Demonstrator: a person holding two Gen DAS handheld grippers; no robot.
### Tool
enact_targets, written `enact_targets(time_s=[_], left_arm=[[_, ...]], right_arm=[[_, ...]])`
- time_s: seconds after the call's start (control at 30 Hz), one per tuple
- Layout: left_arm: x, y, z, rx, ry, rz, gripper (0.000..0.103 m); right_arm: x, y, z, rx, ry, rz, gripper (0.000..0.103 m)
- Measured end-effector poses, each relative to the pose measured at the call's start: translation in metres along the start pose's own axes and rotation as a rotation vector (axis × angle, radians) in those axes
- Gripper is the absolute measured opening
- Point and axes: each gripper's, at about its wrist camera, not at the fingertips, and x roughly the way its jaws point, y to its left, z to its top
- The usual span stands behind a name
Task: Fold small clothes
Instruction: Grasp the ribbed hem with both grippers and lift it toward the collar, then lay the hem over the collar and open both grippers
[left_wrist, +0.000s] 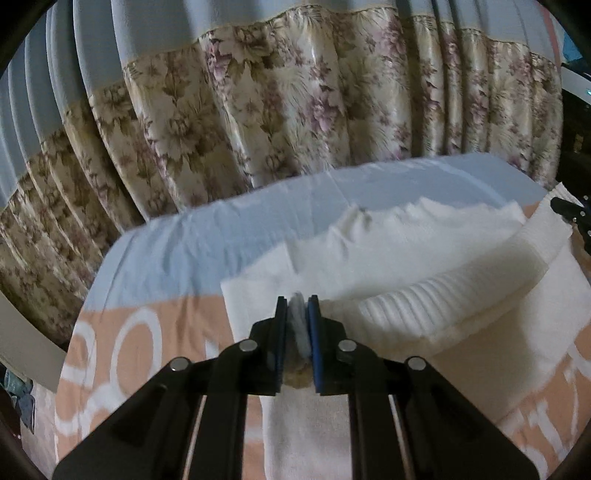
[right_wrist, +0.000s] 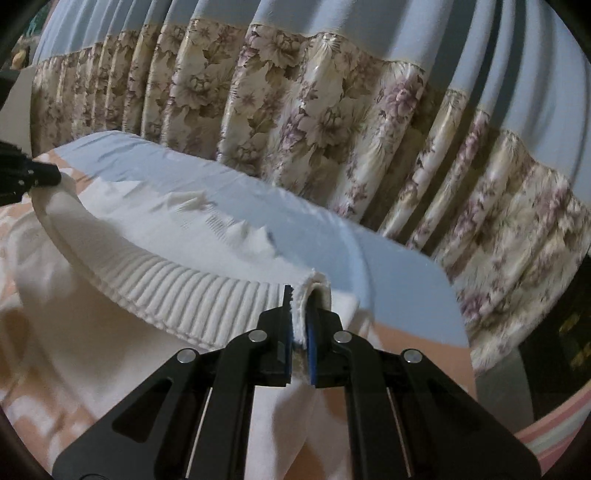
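1. On the peach-and-white patterned bedcover (left_wrist: 147, 325), a white ribbed garment (right_wrist: 155, 280) is lifted by its hem, stretched between both tongs.
2. The left gripper (left_wrist: 298, 332) is clamped on one end of the hem; cloth fills the gap between its jaws.
3. The right gripper (right_wrist: 300, 325) pinches the other end likewise.
4. Beyond the bed hangs a floral curtain (left_wrist: 295, 103).

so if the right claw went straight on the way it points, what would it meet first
The right claw is shut on the ribbed hem of the white garment, so that goes with it. Ahead lies the light blue sheet, probably first, then the floral curtain. Depth is unclear.
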Motion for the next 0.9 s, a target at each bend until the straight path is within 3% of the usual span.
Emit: enact_targets(time_s=[0.17,0.33,0.4,0.47,0.53,0.57,0.6,0.67,0.7,0.73,0.8,0.9], left_arm=[[0.046,0.007,0.008,0.003,0.044,0.002,0.012],[0.073,0.008,0.009,0.033,0.086,0.004,0.013],[0.078,0.011,0.010,0.030,0.101,-0.003,0.021],[0.078,0.018,0.013,0.016,0.099,0.007,0.045],[0.072,0.033,0.021,-0.029,0.089,0.020,0.059],[0.068,0.039,0.025,-0.046,0.082,0.012,0.060],[0.061,0.048,0.031,-0.066,0.065,0.017,0.060],[0.051,0.061,0.042,-0.085,0.040,0.043,0.078],[0.047,0.070,0.048,-0.102,0.039,0.049,0.080],[0.046,0.075,0.050,-0.112,0.042,0.048,0.081],[0.044,0.083,0.053,-0.134,0.051,0.043,0.081],[0.044,0.079,0.045,-0.115,0.084,-0.007,0.082]], right_arm=[[0.051,-0.013,0.004,0.081,0.092,0.034,0.006],[0.085,-0.006,0.000,0.061,0.163,0.053,0.006],[0.097,-0.006,-0.002,0.070,0.206,0.061,0.006],[0.104,-0.012,-0.003,0.102,0.224,0.084,0.007],[0.105,-0.025,-0.001,0.186,0.242,0.143,0.007],[0.101,-0.035,0.003,0.251,0.243,0.191,0.007],[0.096,-0.043,0.007,0.299,0.230,0.242,0.011],[0.085,-0.056,0.015,0.359,0.194,0.319,0.027],[0.077,-0.065,0.020,0.387,0.163,0.329,0.046],[0.071,-0.071,0.023,0.394,0.136,0.304,0.055],[0.068,-0.079,0.027,0.371,0.122,0.237,0.056],[0.073,-0.084,0.020,0.385,0.150,0.236,0.056]])
